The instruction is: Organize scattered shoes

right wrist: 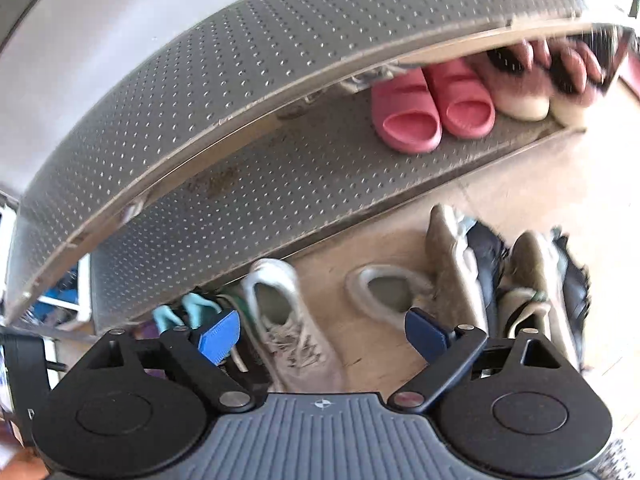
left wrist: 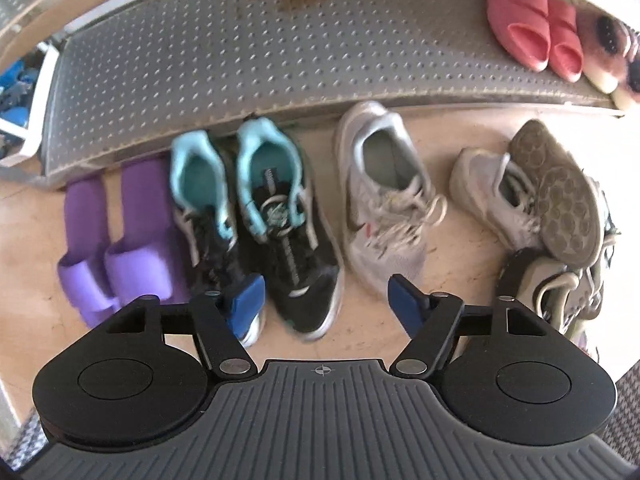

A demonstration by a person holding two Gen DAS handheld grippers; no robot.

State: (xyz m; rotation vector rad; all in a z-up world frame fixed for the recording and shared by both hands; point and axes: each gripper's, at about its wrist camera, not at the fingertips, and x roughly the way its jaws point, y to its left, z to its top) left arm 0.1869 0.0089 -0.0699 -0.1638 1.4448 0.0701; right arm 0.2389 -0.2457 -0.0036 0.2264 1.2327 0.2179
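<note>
Left wrist view: left gripper [left wrist: 324, 304], jaws apart & holding nothing, hangs over black sneaker [left wrist: 292, 240], toe nearest, long axis running away toward shelf [left wrist: 240, 60].

Bright daylight, strong fisheye bending at edges, slight motion blur

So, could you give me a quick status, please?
Left tool open over black-teal sneaker. Right tool open, empty. Grey shoes piled alongside.

A home entryway: a perforated metal shoe rack [left wrist: 240, 60] holds pink slippers [left wrist: 532, 28], with sneakers [left wrist: 288, 216] on the tiled floor [left wrist: 24, 220].
</note>
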